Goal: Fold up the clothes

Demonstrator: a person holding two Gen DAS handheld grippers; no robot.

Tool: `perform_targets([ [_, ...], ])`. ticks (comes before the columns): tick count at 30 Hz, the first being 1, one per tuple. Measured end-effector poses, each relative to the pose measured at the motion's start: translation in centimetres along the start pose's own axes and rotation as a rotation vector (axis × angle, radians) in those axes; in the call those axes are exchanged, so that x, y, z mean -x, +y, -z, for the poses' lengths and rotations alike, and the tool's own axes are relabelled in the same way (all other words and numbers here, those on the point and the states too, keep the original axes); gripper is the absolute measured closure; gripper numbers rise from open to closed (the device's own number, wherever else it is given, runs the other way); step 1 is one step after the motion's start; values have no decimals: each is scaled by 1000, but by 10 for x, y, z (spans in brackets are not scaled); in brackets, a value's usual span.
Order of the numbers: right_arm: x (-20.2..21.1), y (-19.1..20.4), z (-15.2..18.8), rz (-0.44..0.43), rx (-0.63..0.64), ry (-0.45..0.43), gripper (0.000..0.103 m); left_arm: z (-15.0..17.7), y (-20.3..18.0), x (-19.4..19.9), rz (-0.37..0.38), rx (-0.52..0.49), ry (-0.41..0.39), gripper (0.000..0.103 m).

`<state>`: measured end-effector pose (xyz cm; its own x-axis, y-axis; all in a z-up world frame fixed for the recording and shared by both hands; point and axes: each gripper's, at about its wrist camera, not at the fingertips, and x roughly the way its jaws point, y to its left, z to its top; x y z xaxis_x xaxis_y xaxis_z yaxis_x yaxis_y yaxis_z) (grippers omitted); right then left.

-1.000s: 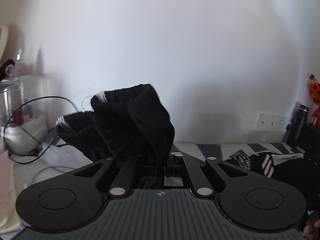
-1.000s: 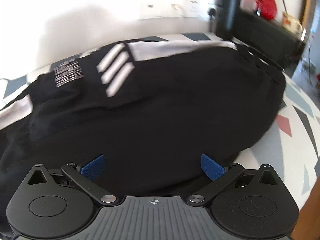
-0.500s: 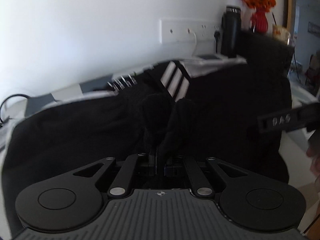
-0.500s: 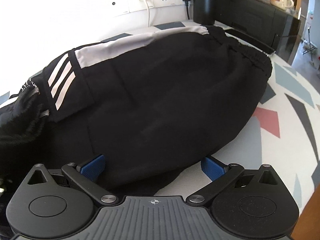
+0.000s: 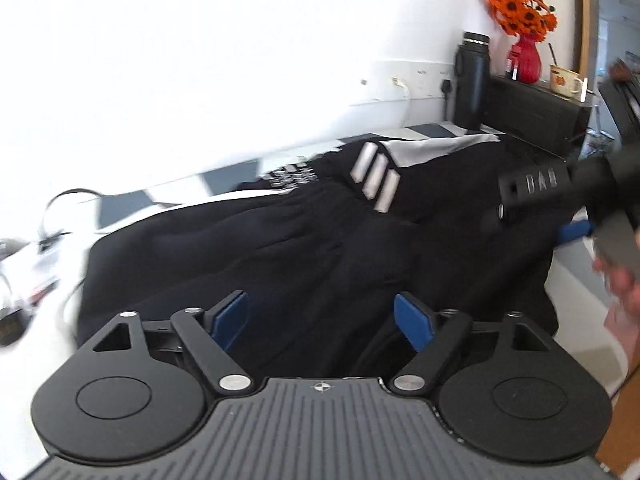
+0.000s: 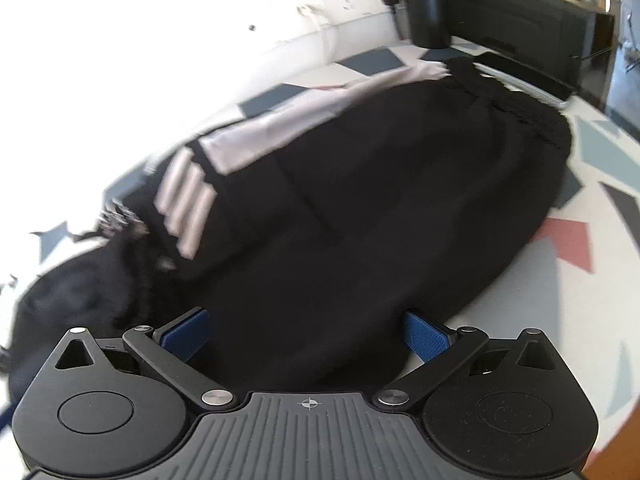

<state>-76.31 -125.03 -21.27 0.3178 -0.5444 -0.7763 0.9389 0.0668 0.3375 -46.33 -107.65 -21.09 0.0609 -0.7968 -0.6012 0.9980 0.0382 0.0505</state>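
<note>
At far left we see a dark looped cable (image 5: 60, 200) on the white worktop (image 5: 132, 210). Our left gripper (image 5: 322, 320) is spread wide and empty over the black garment with white stripes (image 5: 304, 248), which lies across the worktop. Our right gripper (image 6: 308, 334), equally wide, holds nothing above it. Behind stand a tall black flask (image 5: 472, 80), then a red vase (image 5: 525, 60) holding orange flowers (image 5: 520, 8)

Motion blur smears the black garment (image 6: 360, 208) at its left end, so the small white print (image 5: 290, 176) there is unreadable; the right gripper (image 5: 568, 236) and the person's hand (image 5: 624, 292) are cut off by the frame's right edge
</note>
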Motion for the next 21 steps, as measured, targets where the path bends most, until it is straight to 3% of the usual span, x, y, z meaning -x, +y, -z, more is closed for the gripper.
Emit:
perform_targets([
  [5, -18, 39, 7, -149, 50, 55, 1, 37, 33, 23, -99, 102, 58, 21],
  [11, -56, 66, 19, -87, 70, 125, 1, 62, 48, 38, -162, 157, 88, 21],
  [12, -57, 70, 20, -99, 78, 125, 7, 64, 47, 39, -164, 154, 89, 21],
  [14, -56, 80, 21, -159, 114, 139, 31, 67, 45, 40, -170, 145, 89, 21],
  [15, -54, 84, 20, -169, 125, 131, 52, 68, 44, 40, -175, 140, 88, 21],
  [16, -52, 88, 19, -174, 134, 121, 65, 68, 43, 39, -181, 138, 88, 21],
  [18, -48, 94, 15, -197, 143, 102, 80, 62, 39, 29, -188, 139, 88, 21],
  [21, -36, 98, 4, -261, 113, 51, 83, 53, 36, 22, -186, 128, 85, 21],
])
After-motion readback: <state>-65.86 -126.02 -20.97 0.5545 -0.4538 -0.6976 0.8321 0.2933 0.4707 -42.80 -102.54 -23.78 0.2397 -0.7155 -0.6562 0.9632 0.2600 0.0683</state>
